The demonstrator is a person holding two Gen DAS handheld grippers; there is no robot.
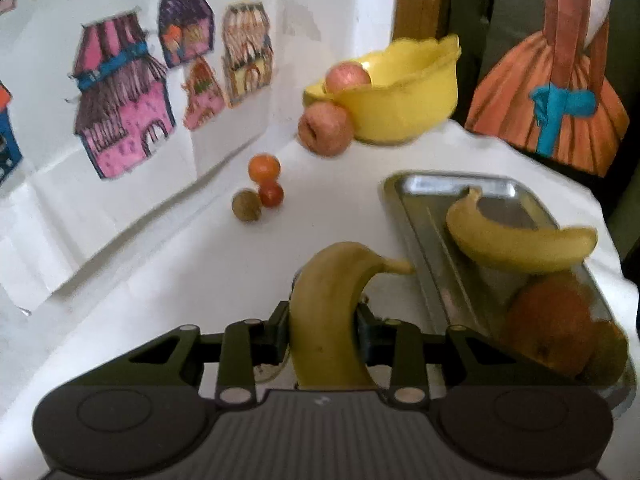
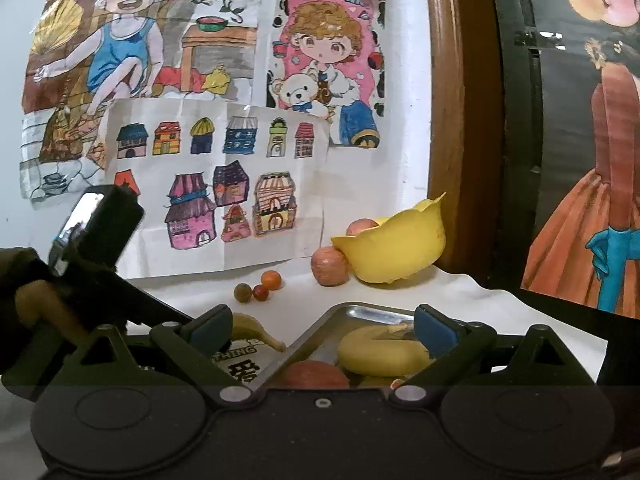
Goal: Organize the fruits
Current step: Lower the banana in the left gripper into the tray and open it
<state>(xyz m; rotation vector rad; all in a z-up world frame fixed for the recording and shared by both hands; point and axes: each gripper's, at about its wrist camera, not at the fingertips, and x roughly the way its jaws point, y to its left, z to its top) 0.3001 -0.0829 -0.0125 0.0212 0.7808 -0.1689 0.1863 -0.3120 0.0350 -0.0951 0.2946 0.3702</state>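
Children's drawings paper the wall behind our white-clothed table (image 1: pixel 168 280). We judge the step in hand is carrying a banana (image 1: pixel 326 312) to the metal tray (image 1: pixel 424 264): our left gripper (image 1: pixel 322 336) is clenched on it, just left of the tray's rim. Its long axis runs away from us, curving, stem tip pointing right toward the tray. Next we need to swing it right, clear the rim, and lay it beside the second banana (image 1: pixel 516 246) already there. Our right gripper (image 2: pixel 324 330) hangs released above the tray, grasping nothing.
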